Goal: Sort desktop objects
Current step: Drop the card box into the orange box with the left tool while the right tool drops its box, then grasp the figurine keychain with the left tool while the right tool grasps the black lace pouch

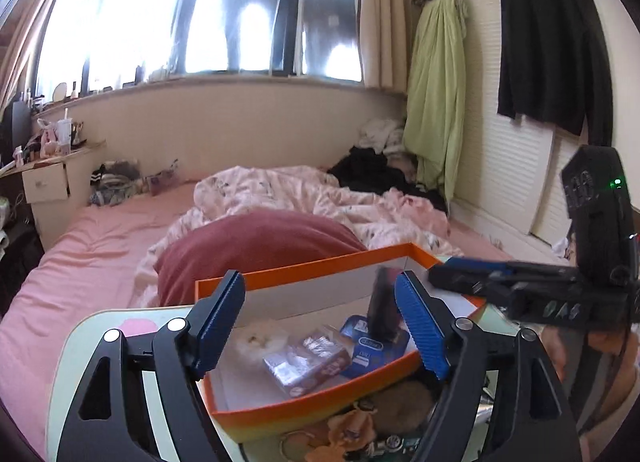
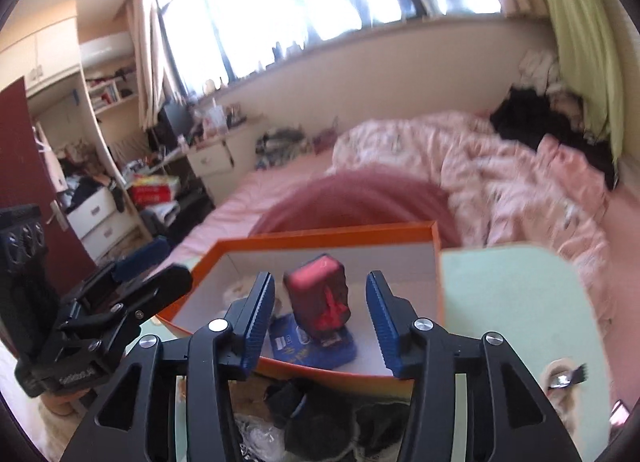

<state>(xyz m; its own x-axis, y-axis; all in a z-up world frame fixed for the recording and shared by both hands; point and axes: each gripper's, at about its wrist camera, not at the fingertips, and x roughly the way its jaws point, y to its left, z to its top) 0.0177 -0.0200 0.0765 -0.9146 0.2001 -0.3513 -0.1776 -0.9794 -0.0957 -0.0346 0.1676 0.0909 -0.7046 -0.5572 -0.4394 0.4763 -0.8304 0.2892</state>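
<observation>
An orange box (image 1: 280, 272) with a white inside stands on the pale green table (image 2: 512, 302). In it lie a silvery-brown packet (image 1: 304, 366), a white fluffy thing (image 1: 260, 338) and a flat blue packet (image 2: 316, 346). A red and black object (image 2: 320, 298) stands upright over the blue packet, blurred; I cannot tell whether it rests there. My right gripper (image 2: 322, 322) is open around it, pads clear of its sides. My left gripper (image 1: 320, 322) hangs open over the box with nothing in it. Each gripper shows in the other's view: right gripper (image 1: 448, 272), left gripper (image 2: 160, 266).
Small clutter lies on the table in front of the box: a tan plush charm (image 1: 352, 426) and dark items (image 2: 312, 414). A fluffy thing with a small brush (image 2: 564, 378) sits at the right. Behind the table is a bed with a red pillow (image 1: 256, 250).
</observation>
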